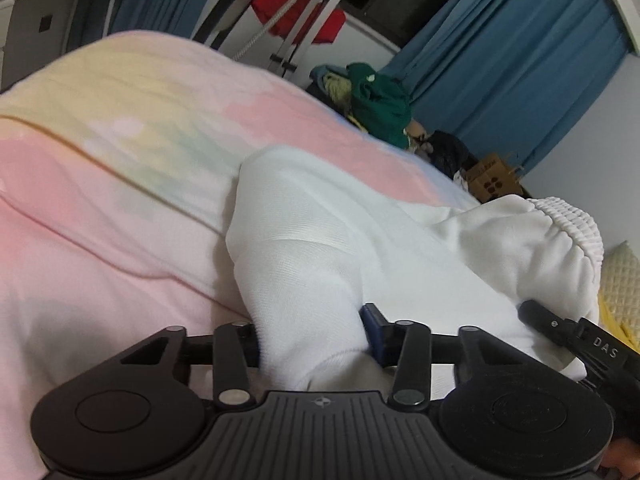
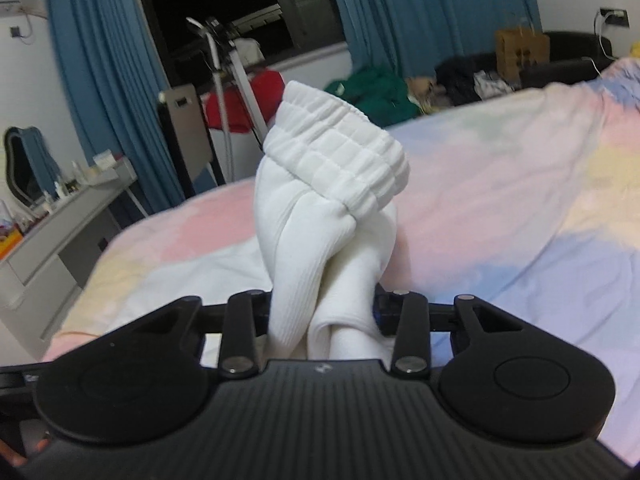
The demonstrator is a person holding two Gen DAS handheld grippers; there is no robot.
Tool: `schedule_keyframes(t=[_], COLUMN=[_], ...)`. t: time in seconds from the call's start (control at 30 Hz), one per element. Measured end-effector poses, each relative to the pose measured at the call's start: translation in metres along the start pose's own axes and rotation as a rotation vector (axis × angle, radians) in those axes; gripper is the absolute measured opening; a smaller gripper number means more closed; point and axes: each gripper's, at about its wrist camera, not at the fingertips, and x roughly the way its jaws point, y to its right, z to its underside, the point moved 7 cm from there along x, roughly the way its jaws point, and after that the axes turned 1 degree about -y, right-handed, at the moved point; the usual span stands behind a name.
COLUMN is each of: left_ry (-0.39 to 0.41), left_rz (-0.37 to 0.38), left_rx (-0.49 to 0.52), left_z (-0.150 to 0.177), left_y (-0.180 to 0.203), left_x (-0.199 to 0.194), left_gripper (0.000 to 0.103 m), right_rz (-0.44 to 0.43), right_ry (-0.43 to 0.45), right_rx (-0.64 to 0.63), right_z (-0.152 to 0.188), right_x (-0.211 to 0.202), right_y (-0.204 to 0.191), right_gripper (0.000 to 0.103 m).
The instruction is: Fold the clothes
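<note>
From the left wrist camera, we see the left hand-held gripper point(image 1: 316, 336) clamped on a fold of the white garment point(image 1: 320, 240), the cloth bunched thick between its two fingers at 6 o'clock. The garment spreads from there toward 3 o'clock, where its ribbed elastic band point(image 1: 576, 228) rises in a gathered hump. It lies on the bed point(image 1: 100, 184), whose cover runs in pale pink, yellow and blue bands from 9 o'clock up to 12. At 4 o'clock, the right hand-held gripper point(image 1: 536, 316) reaches into the same white cloth, one black finger showing against it. Beyond the bed, at 1 o'clock, sit a heap of green clothing point(image 1: 380, 108) and a cardboard box point(image 1: 492, 178), with blue curtains point(image 1: 520, 60) behind them.

From the right wrist camera, we see the right hand-held gripper point(image 2: 324, 316) closed on a twisted column of the white garment point(image 2: 320, 248), which stands up from the fingers toward 12 o'clock. The ribbed elastic band point(image 2: 340, 152) crowns it, held above the bed point(image 2: 500, 220). More white cloth lies flat on the cover at 8 o'clock. A grey worktop point(image 2: 76, 200) cluttered with small items stands at 9 o'clock, blue curtains point(image 2: 108, 80) hang at 10 and 1 o'clock, and a red cloth point(image 2: 240, 104) shows by a metal stand point(image 2: 224, 92) near 11 o'clock.
</note>
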Motion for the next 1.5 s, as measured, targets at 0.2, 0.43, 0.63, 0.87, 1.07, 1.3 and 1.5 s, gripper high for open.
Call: schedule_keyframes(t=[0.2,0.43,0.63,0.87,1.07,1.3,1.5], left_ry=[0.067,0.109,0.072,0.01,-0.093,-0.098,-0.073], left_rz=[0.059,0.104,0.169,0.238,0.18,0.149,0.128], left_rx=[0.004,0.135,0.276,0.361,0.445,0.63,0.637], left_z=[-0.012,-0.034,-0.062,-0.062,-0.021,0.033,0.044], left_y=[0.034,0.128,0.238,0.321,0.328,0.298,0.276], left_x=[-0.043,-0.051,0.019,0.144,0.242,0.259,0.25], left_gripper=[0.039,0.039,0.039,0.039,0.039,0.048,0.066], right_rz=[-0.056,-0.03,0.042,0.176,0.252,0.28,0.315], right_ry=[0.104,0.215,0.308,0.419,0.366,0.225,0.143], right_rx=[0.056,0.173,0.282,0.313,0.375,0.513,0.571], right_z=[-0.025,-0.068,-0.121,-0.146,-0.101,-0.022,-0.01], right_x=[-0.048,-0.089,-0.095,-0.053,-0.013,0.012,-0.002], right_y=[0.003,0.044,0.131,0.231,0.289,0.327,0.329], right_gripper=[0.038,0.038,0.038,0.038,0.038,0.042,0.051])
